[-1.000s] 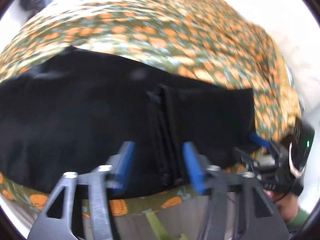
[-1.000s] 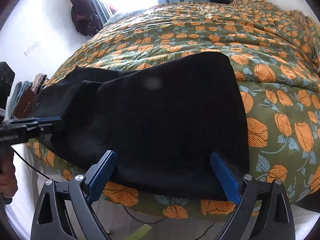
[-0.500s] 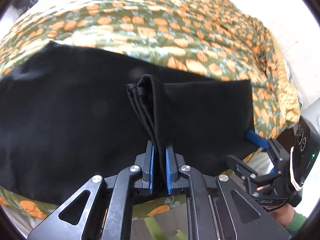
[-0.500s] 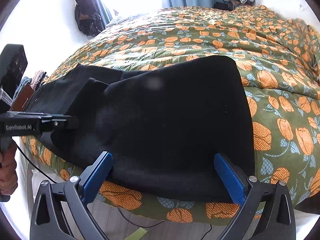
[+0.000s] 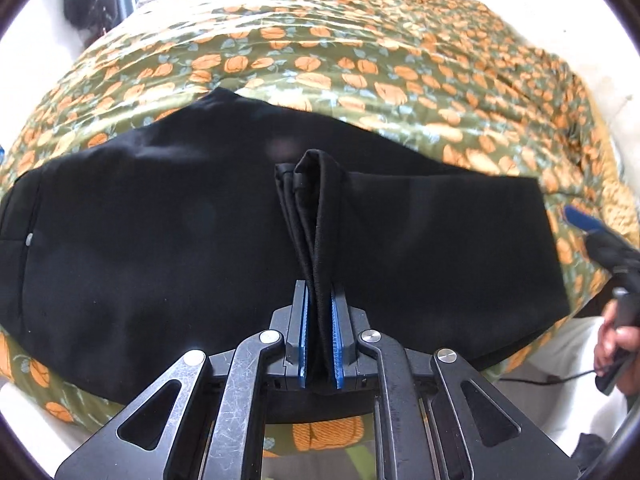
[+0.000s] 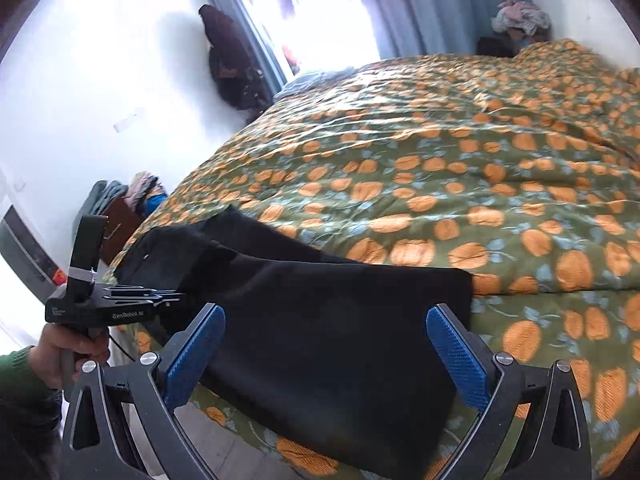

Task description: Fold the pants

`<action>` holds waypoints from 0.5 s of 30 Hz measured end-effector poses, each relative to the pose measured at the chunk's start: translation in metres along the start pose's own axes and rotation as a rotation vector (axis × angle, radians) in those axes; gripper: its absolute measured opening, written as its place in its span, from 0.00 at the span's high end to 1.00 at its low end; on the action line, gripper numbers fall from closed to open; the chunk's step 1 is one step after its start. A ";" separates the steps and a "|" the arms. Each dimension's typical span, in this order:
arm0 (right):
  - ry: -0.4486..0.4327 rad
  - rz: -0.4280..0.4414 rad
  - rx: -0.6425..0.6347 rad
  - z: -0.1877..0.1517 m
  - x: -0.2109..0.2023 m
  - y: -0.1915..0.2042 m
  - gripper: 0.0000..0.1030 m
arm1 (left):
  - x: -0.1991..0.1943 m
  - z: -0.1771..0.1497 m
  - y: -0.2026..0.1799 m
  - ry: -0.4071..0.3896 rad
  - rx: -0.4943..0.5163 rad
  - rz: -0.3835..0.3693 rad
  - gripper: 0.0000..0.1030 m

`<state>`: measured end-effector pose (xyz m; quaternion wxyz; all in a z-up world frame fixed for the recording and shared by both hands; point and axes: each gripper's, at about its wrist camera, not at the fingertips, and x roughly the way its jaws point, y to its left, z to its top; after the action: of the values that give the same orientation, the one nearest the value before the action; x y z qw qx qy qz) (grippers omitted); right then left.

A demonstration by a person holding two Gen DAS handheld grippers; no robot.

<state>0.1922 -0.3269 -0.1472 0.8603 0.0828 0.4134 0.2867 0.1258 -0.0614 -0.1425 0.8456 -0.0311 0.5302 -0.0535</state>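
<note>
Bedroom, white walls, bright window at 12 o'clock; bed [image 5: 400,40] under a green quilt printed with orange flowers, with the black pants [image 5: 160,240] laid flat across its near edge, matte, dark and opaque, one metal stud showing at 9 o'clock. Left gripper [image 5: 319,340]: jaws went from apart to clamped on a bunched ridge of the pants' near edge, the pinched cloth standing up in narrow pleats toward 12 o'clock, which suggests a fold was about to be lifted over. Right gripper [image 6: 326,356]: jaws wide apart, nothing between the pads, raised above the pants' right-hand end.
</note>
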 end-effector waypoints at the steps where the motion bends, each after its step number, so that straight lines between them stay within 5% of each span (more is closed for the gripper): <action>1: 0.054 0.000 0.012 -0.005 0.017 -0.004 0.02 | 0.003 0.000 0.002 0.006 -0.009 -0.001 0.92; 3: 0.230 0.007 0.074 -0.019 0.063 -0.023 0.02 | 0.004 -0.001 0.007 0.014 -0.027 -0.016 0.92; 11: 0.119 0.169 0.257 0.035 0.026 -0.050 0.02 | 0.007 -0.003 0.007 0.016 -0.035 -0.013 0.91; 15: 0.204 0.210 0.448 0.031 0.071 -0.099 0.06 | 0.008 -0.004 0.008 0.013 -0.036 -0.024 0.90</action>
<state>0.2931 -0.3655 -0.2125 0.7398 0.2842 0.5404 0.2827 0.1261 -0.0540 -0.1527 0.8408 -0.0521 0.5361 -0.0544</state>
